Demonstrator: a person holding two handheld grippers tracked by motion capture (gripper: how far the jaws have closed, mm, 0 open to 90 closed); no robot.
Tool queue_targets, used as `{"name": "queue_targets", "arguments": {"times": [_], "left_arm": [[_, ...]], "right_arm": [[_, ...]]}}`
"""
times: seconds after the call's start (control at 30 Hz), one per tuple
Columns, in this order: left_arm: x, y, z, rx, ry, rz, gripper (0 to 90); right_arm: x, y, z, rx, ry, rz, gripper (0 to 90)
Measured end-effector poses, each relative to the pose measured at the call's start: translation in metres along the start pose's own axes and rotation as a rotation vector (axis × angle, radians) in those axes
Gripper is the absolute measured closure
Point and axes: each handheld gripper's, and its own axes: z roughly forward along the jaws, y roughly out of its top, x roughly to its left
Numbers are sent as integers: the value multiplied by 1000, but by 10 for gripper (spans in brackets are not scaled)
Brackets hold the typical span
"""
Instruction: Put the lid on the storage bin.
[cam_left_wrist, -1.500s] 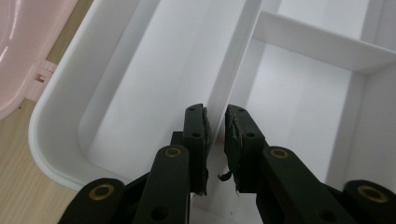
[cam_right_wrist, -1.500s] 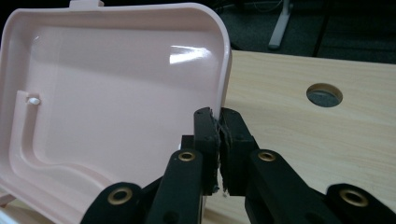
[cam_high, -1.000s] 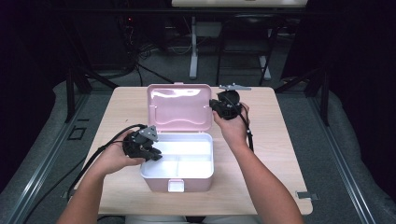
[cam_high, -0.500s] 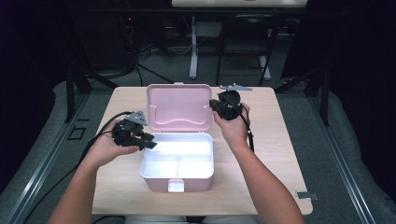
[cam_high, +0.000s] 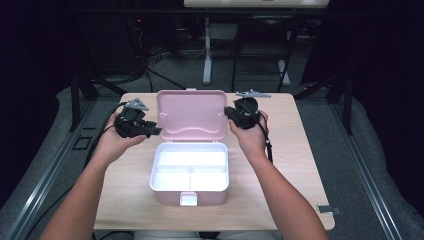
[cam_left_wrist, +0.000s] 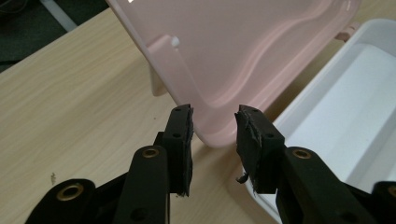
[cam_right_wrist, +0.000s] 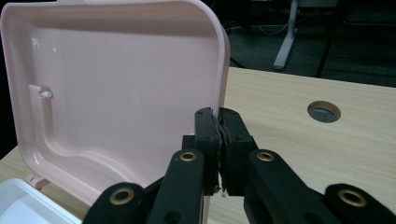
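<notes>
- Your left gripper (cam_high: 150, 131) is pulling away from the white rectangular plastic box (cam_high: 190, 172) toward the left edge of the pale pink plastic lid (cam_high: 191, 114); a second ago it was sitting over the box's left rim.
- Its jaws have just been opening: in the left gripper view they are standing apart, with the lid's lower corner (cam_left_wrist: 219, 135) lying in the gap, and the pads (cam_left_wrist: 183, 140) are not pressing on it.
- Your right gripper (cam_high: 231, 114) is staying where it was, at the lid's right edge. In the right gripper view its jaws are closed tight on that thin pink edge (cam_right_wrist: 219, 93).
- So the lid is standing upright and hinged to the far side of the box, which is sitting in the middle of the table near you, its three white compartments bare. I am judging that only the right gripper is holding the lid, and the left one is getting ready to take the other edge.
- The surface is a light wooden table (cam_high: 300, 165) with a round cable hole (cam_right_wrist: 323, 111); it is clean.
- Around it, the room is dark, with grey floor (cam_high: 385, 165), black stands and cables, and a white desk leg (cam_high: 206, 55) behind.
</notes>
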Motion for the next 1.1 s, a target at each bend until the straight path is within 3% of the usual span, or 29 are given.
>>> {"name": "queue_targets", "arguments": {"times": [0.2,0.4,0.83,1.1], "left_arm": [[4,10,0,-49,67,-24,624],[9,15,4,-66,97,-61,618],[19,20,11,-111,68,-154,742],[20,21,14,-111,70,-170,770]], "right_arm": [[0,0,-1,-2,4,-1,869],[1,0,-3,-5,6,-5,869],[1,-2,-6,-17,16,-9,869],[1,-3,-8,-20,21,-6,867]]}}
